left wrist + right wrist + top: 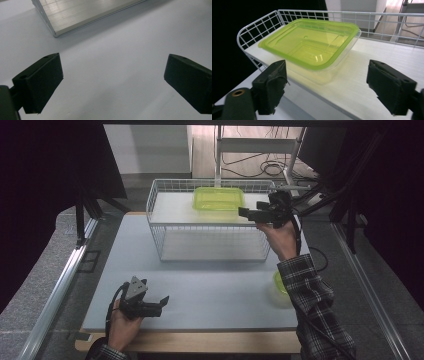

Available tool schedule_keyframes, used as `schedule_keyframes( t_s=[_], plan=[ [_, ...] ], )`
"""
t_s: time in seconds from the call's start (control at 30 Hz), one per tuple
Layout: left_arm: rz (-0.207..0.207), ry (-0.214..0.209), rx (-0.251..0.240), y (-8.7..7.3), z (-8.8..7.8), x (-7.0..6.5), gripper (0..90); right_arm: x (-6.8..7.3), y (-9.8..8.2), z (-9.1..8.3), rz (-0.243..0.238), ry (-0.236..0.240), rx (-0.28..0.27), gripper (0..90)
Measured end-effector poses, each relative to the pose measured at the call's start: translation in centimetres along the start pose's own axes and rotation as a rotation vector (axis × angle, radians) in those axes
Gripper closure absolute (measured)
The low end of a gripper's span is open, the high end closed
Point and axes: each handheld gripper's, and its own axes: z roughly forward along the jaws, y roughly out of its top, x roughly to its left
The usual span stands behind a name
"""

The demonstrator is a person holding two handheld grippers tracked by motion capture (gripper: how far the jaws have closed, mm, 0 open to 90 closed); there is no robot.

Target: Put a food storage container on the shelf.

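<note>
A clear tub with a lime-green lid (pixel 219 198) (pixel 312 45) sits on the top shelf of a white wire rack (pixel 210 237) (pixel 257 27). My right gripper (pixel 245 212) (pixel 327 67) hovers at the shelf's right end and points at the tub. It is open, with the tub just beyond its jaws and not touched. My left gripper (pixel 162 304) (pixel 115 58) lies low over the front left of the grey table (pixel 215 295). It is open, with bare table between its pads.
A small green round piece (pixel 279 283) lies at the table's right edge, partly behind the plaid sleeve. A pale ribbed board corner (pixel 82 15) lies ahead of the left gripper. Metal rails (pixel 60 285) run along both sides of the table.
</note>
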Motion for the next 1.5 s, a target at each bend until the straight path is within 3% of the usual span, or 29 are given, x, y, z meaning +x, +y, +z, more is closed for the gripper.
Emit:
schedule_keyframes(
  t_s=[0.23,0.6,0.93,1.5],
  plan=[
    [0.006,0.008,0.005,0.0,0.0,-0.1,1.6,1.4,-1.5,-1.4,-0.086,0.011,-0.027,9.6],
    [0.005,0.007,0.004,0.0,0.0,-0.1,1.5,2.3,-4.7,-2.5,-0.155,0.021,-0.009,5.0],
    [0.013,0.006,0.003,0.0,0.0,-0.2,1.6,2.4,-8.3,-3.5,-0.203,0.008,0.022,1.1],
    [0.025,0.01,0.005,0.0,0.1,-0.3,1.8,2.0,-14.4,-5.5,-0.218,-0.052,0.017,0.5]
  ],
)
